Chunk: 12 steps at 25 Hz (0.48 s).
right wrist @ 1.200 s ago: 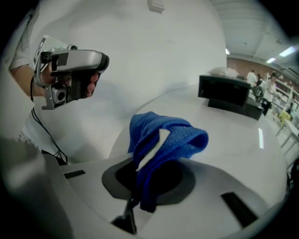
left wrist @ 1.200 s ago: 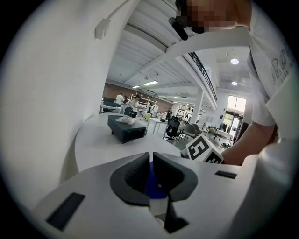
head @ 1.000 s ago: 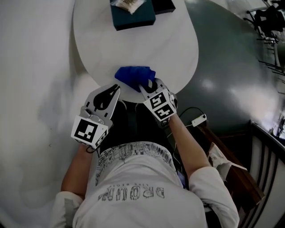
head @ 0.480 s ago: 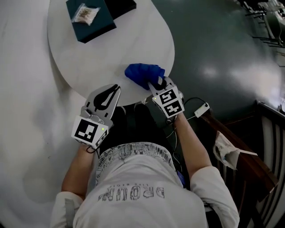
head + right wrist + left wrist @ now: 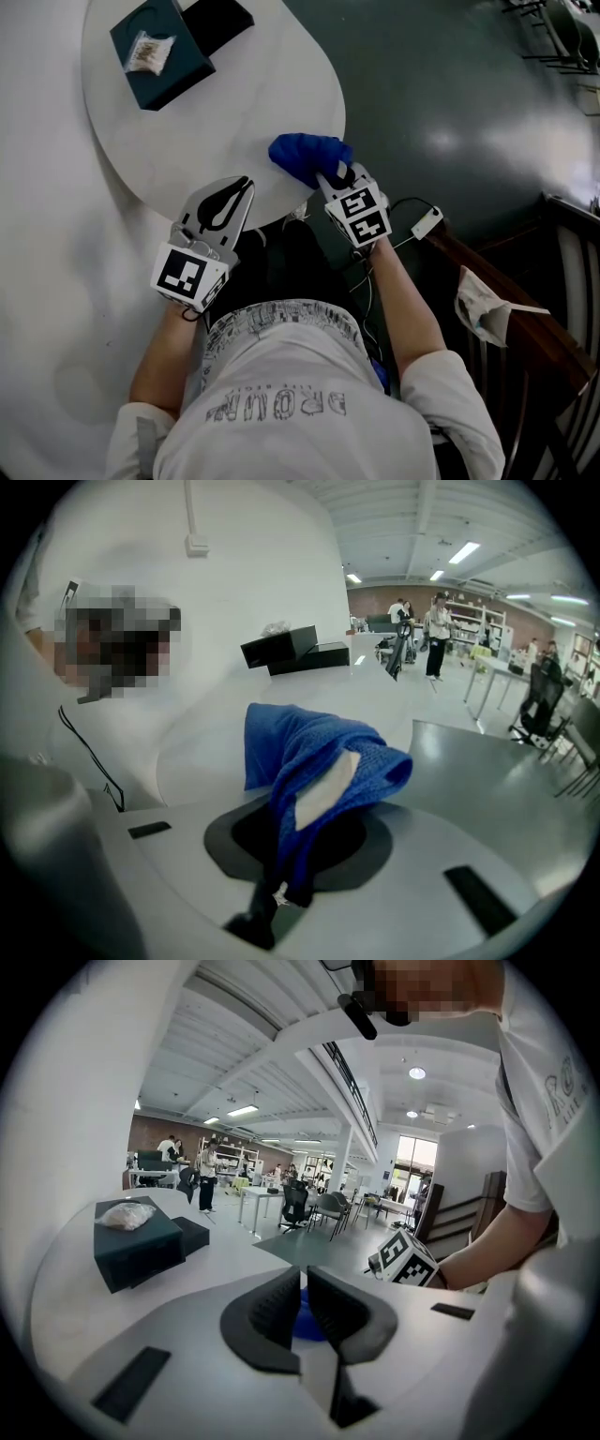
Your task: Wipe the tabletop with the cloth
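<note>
Round white tabletop (image 5: 234,112) fills the upper left of the head view, with dark floor to its right. Two dark boxes (image 5: 159,52) sit at the far side, well apart from the work. The bare surface runs from the near right rim away and to the left. The blue cloth (image 5: 305,157) is bunched at that near right rim. Its long axis runs roughly across the view, along the table edge. It seems to rest on the top, though I cannot be sure of contact. The right gripper (image 5: 330,175) comes in from the person's side, and its jaws are clamped on the cloth's near end. In the right gripper view the fabric rises out of the pinch and folds forward, so the bulk lies ahead of the jaws, toward the table's middle. A pale tag shows on the fold. The left gripper (image 5: 242,185) hovers over the near edge, left of the cloth and apart from it. Its jaws are closed to a thin slit with nothing between them, and only a sliver of blue shows beyond. Judgement: the right gripper alone carries the wipe. From here nearly all the open table lies left and forward of the cloth, so the stroke likely runs that way, pushing the bunch ahead of the jaws.
</note>
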{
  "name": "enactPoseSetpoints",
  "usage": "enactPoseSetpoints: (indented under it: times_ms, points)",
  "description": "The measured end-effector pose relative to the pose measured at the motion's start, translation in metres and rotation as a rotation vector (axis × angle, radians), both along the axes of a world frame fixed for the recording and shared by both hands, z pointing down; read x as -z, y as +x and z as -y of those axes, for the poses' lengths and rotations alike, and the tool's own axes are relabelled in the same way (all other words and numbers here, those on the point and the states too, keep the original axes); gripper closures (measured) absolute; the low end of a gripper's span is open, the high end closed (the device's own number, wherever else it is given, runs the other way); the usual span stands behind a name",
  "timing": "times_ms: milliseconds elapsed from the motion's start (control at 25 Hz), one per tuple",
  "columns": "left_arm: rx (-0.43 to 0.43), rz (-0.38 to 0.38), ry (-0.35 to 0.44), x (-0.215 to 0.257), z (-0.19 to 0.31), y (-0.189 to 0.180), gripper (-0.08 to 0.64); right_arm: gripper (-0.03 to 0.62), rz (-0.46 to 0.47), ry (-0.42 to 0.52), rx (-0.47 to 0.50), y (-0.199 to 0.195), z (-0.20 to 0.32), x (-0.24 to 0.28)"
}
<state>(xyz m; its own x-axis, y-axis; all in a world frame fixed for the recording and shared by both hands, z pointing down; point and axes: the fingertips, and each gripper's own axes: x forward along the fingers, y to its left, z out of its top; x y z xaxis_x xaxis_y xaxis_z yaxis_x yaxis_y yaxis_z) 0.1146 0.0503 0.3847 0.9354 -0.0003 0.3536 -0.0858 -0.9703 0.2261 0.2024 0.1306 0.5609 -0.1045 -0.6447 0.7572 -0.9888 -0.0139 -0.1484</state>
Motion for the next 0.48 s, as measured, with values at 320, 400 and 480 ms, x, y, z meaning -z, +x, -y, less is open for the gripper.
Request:
enactPoseSetpoints:
  times_ms: [320,400,480]
  points:
    - [0.006,0.003,0.006,0.003,0.013,-0.002,0.520,0.525,-0.002,-0.021,-0.008,0.001,0.001,-0.001]
    - [0.012,-0.004,0.009,0.005,0.018,-0.003,0.520,0.525,0.000,-0.028,-0.010,0.000,0.002,0.000]
    - [0.016,-0.015,0.013,0.010,0.024,-0.004,0.520,0.525,0.005,-0.025,-0.011,-0.001,0.004,0.006]
